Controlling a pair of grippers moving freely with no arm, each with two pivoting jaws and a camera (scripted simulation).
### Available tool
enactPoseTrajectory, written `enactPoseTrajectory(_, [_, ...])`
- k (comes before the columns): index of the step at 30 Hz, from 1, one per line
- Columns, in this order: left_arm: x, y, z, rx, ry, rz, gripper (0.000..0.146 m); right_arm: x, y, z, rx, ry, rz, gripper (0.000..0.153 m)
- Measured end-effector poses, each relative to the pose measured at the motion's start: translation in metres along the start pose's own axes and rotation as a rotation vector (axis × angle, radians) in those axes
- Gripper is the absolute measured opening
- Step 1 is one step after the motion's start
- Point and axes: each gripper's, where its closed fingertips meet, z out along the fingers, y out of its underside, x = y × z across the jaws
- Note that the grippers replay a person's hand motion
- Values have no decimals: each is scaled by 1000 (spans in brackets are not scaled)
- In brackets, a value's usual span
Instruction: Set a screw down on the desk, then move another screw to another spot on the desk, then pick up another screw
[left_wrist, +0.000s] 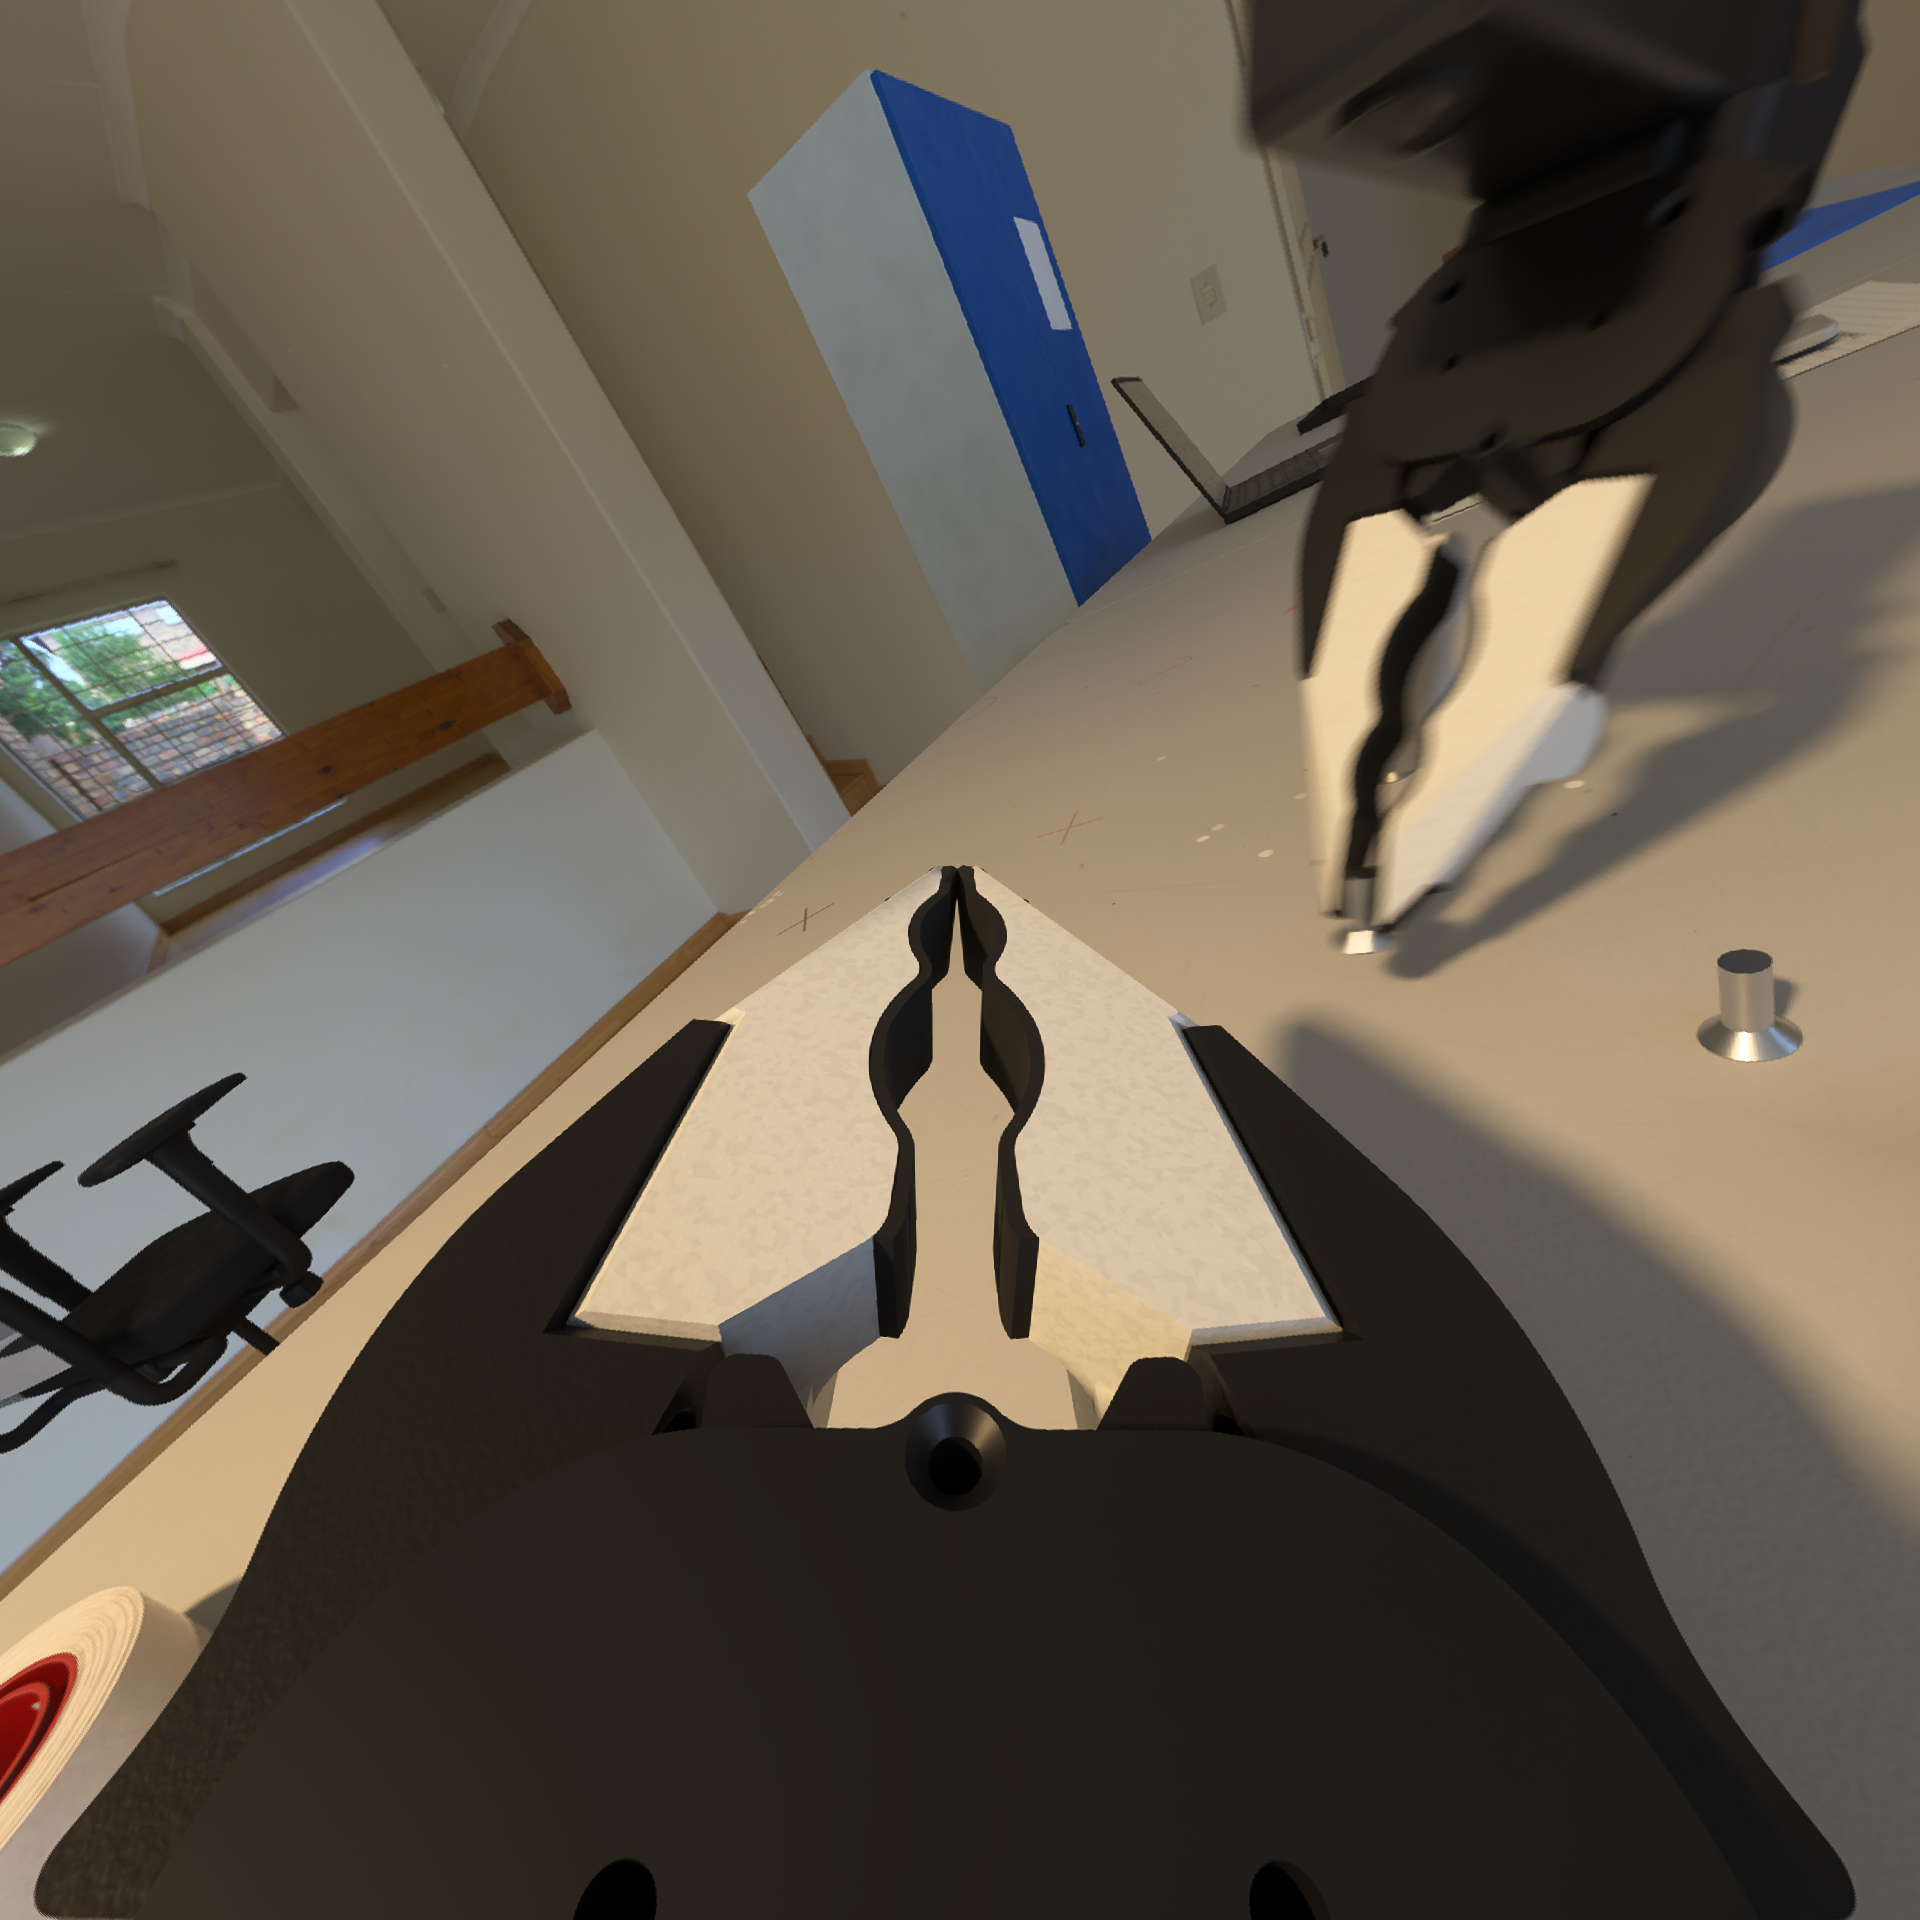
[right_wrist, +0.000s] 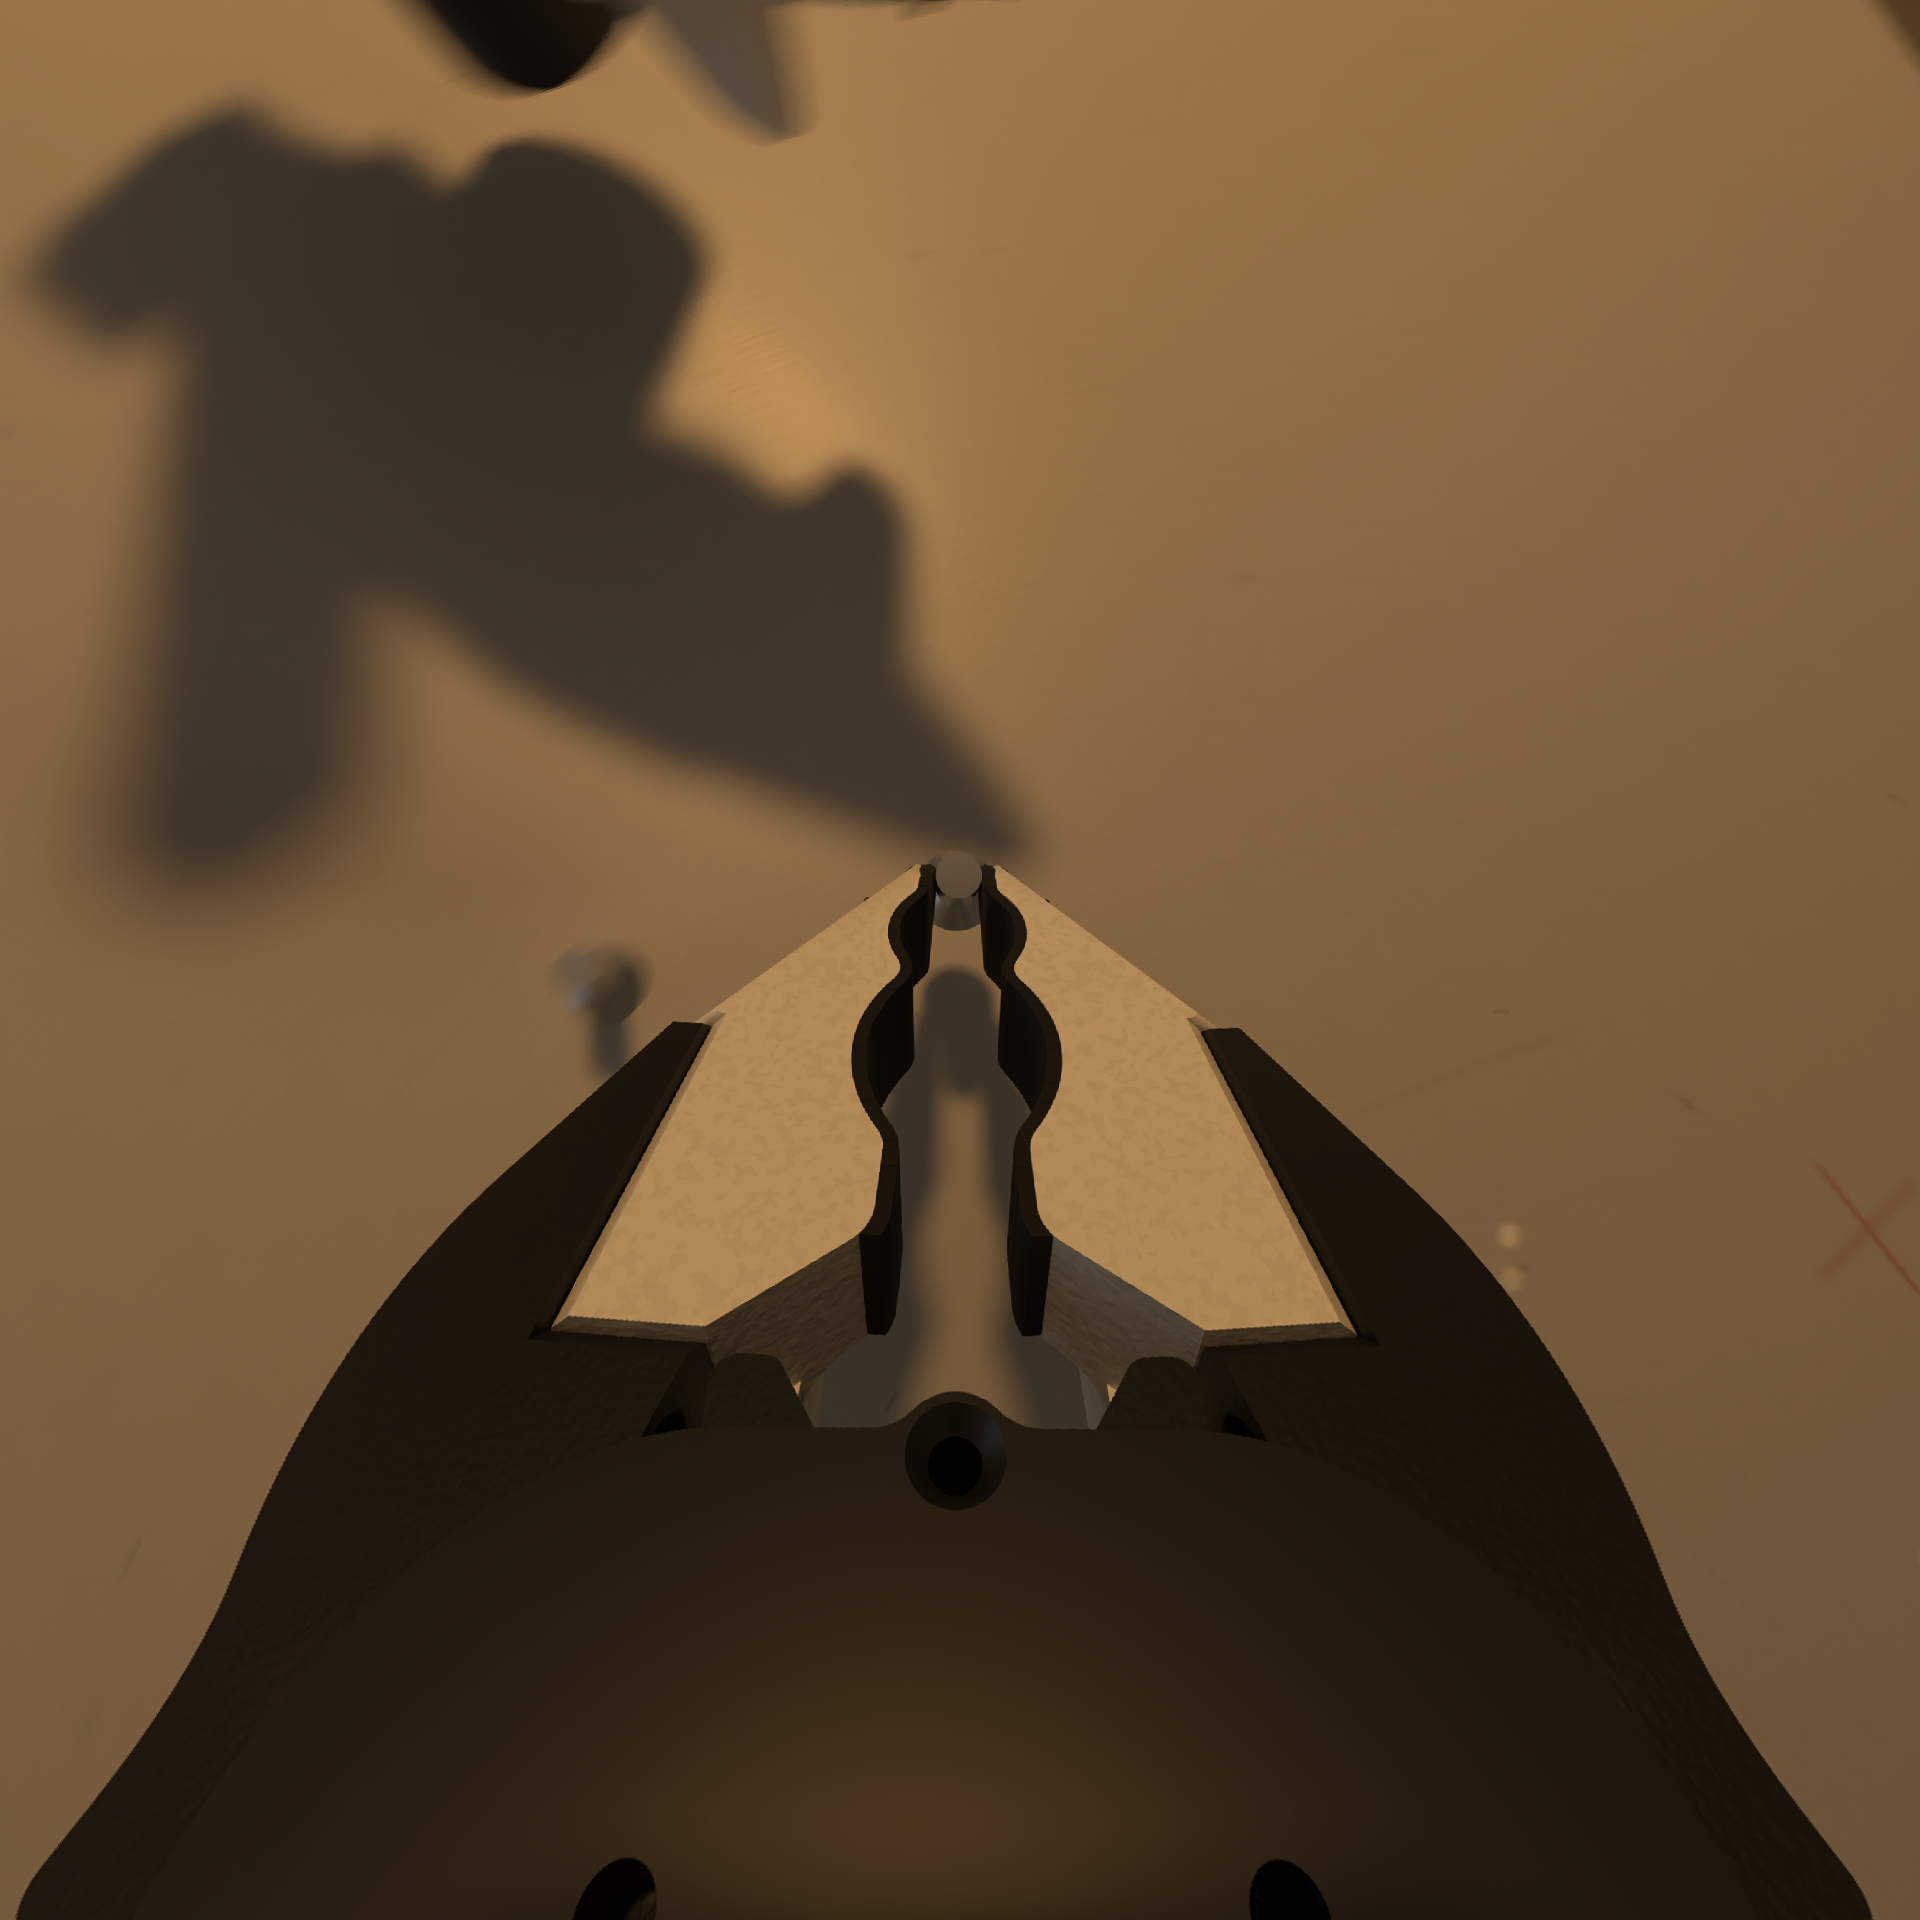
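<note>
My right gripper is shut on a small silver screw, held at its fingertips just above the desk. In the left wrist view the same gripper points down at the desk with the screw between its tips, blurred. A second silver screw stands head-down on the desk to the right of it; it also shows blurred in the right wrist view. My left gripper is shut and empty, low over the desk.
The beige desk carries pencil and red cross marks. A laptop and a blue-and-white cabinet stand at the far end. A tape roll lies at my lower left. A black office chair stands beyond the desk edge.
</note>
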Motion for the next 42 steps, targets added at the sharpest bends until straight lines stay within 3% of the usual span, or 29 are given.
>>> enactPoseTrajectory(5, [3, 0, 1, -1, 15, 3, 0, -59, 32, -24, -45, -167, -139, 8])
enactPoseTrajectory(12, [4, 2, 2, -6, 21, -4, 0, -77, 46, -26, -49, -201, -124, 8])
enactPoseTrajectory(13, [5, 2, 2, -7, 23, -4, 0, -78, 46, -26, -40, -209, -113, 12])
enactPoseTrajectory(14, [5, 3, 2, -8, 24, -4, 0, -79, 45, -27, -32, -216, -107, 32])
enactPoseTrajectory(16, [5, 3, 2, -10, 27, -3, 0, -77, 44, -31, -10, -221, -102, 42])
enactPoseTrajectory(19, [6, 4, 2, -12, 30, -5, 0, -55, 46, -45, 31, -150, -38, 42])
enactPoseTrajectory(22, [6, 4, 2, -13, 34, -6, 0, -7, 60, -64, 64, 49, 111, 37])
enactPoseTrajectory(24, [7, 4, 3, -14, 37, -5, 0, 26, 80, -74, 23, 182, 207, 33])
enactPoseTrajectory(27, [9, 4, 3, -16, 45, -3, 0, 56, 104, -80, -42, 251, 245, 30])
enactPoseTrajectory(34, [10, 5, 4, -21, 52, 0, 0, 78, 115, -68, -128, 149, 236, 28])
enactPoseTrajectory(36, [10, 5, 4, -22, 54, 0, 0, 79, 116, -64, -177, 114, 224, 21])
enactPoseTrajectory(37, [11, 5, 4, -23, 55, 1, 0, 79, 118, -63, -209, 100, 217, 9])
enactPoseTrajectory(42, [11, 6, 4, -26, 57, 3, 0, 81, 120, -62, -327, 51, 217, 8])
